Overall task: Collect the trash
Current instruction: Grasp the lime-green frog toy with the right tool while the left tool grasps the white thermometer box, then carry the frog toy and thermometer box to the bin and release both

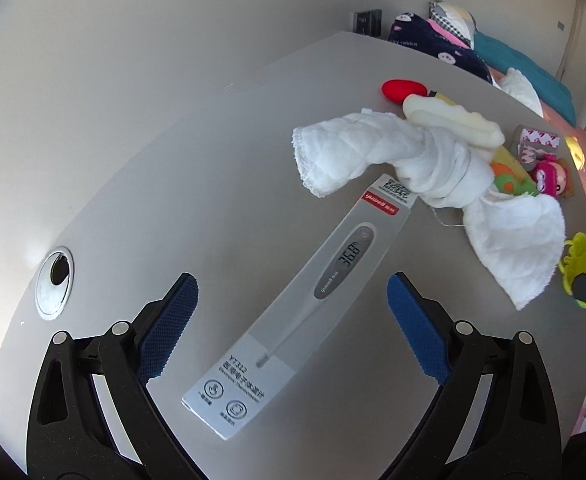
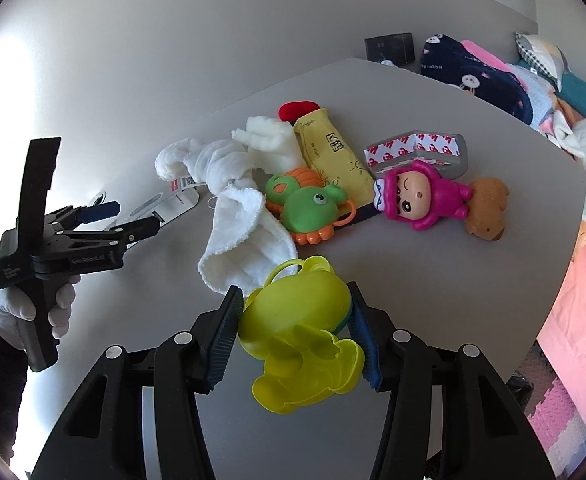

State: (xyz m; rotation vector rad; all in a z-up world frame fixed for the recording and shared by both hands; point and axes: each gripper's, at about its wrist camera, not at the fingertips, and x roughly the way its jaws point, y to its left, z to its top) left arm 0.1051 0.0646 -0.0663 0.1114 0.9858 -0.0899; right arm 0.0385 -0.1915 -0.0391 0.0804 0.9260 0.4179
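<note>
Left gripper [image 1: 291, 322]: jaws wide, nothing held. The thermometer box [image 1: 297, 304] lies flat on the grey table [image 1: 173, 184] between its blue pads [image 1: 169, 324], touching neither; the box runs diagonally from low between the jaws to up and right of them. Left of the left jaw, a round cable grommet [image 1: 55, 282] is set in the table top. Ahead and right of the jaws, a knotted white cloth [image 1: 425, 168] covers the box's far end.

Right gripper [image 2: 295, 334]: jaws narrowed, pads pressed on both flanks of a yellow-green plastic toy [image 2: 299, 334], which is held. Far left of this claw, a white-gloved hand [image 2: 33, 310] holds the left gripper's handle. Ahead of the claw, left to right: white cloth, green turtle toy [image 2: 305, 210], yellow pouch [image 2: 335, 152], pink doll figure [image 2: 417, 196], brown plush [image 2: 489, 208].
</note>
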